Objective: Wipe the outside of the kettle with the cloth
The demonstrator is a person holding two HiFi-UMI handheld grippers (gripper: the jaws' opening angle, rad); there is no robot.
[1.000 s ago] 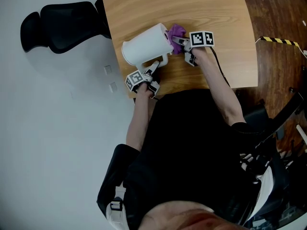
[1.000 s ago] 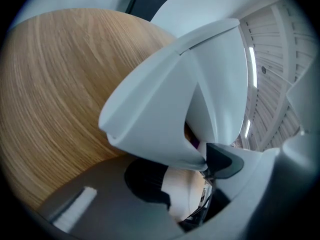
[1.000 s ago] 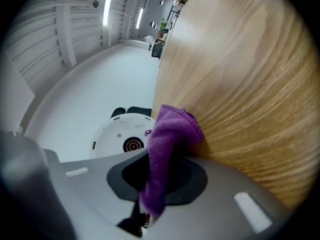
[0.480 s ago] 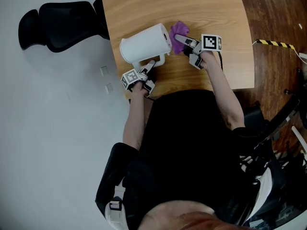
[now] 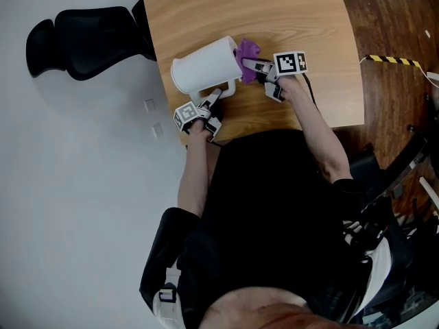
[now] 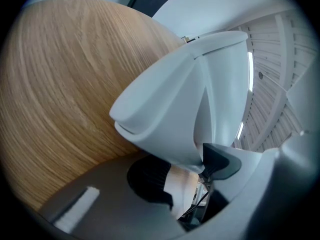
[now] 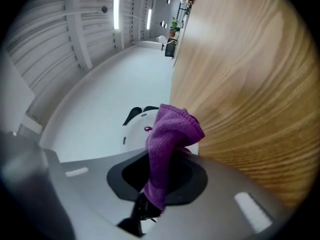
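Note:
The white kettle (image 5: 206, 67) lies tipped on its side on the wooden table (image 5: 288, 12), spout end to the left. My left gripper (image 5: 215, 97) has the kettle's handle (image 5: 225, 88) between its jaws, which are closing on it; in the left gripper view the handle (image 6: 160, 129) fills the gap under the kettle body (image 6: 210, 79). My right gripper (image 5: 251, 66) is shut on the purple cloth (image 5: 245, 50), pressed against the kettle's right end. In the right gripper view the cloth (image 7: 167, 144) hangs from the jaws before the kettle's white end (image 7: 131, 129).
A black office chair (image 5: 89, 29) stands left of the table on the pale floor. Yellow-black tape (image 5: 394, 59) lies on the dark wooden floor to the right. The table's near edge (image 5: 329, 122) runs just behind both hands.
The right gripper drew back to the right with the cloth, then returned it against the kettle's end, slightly higher. The left gripper stayed on the handle; the kettle barely shifted.

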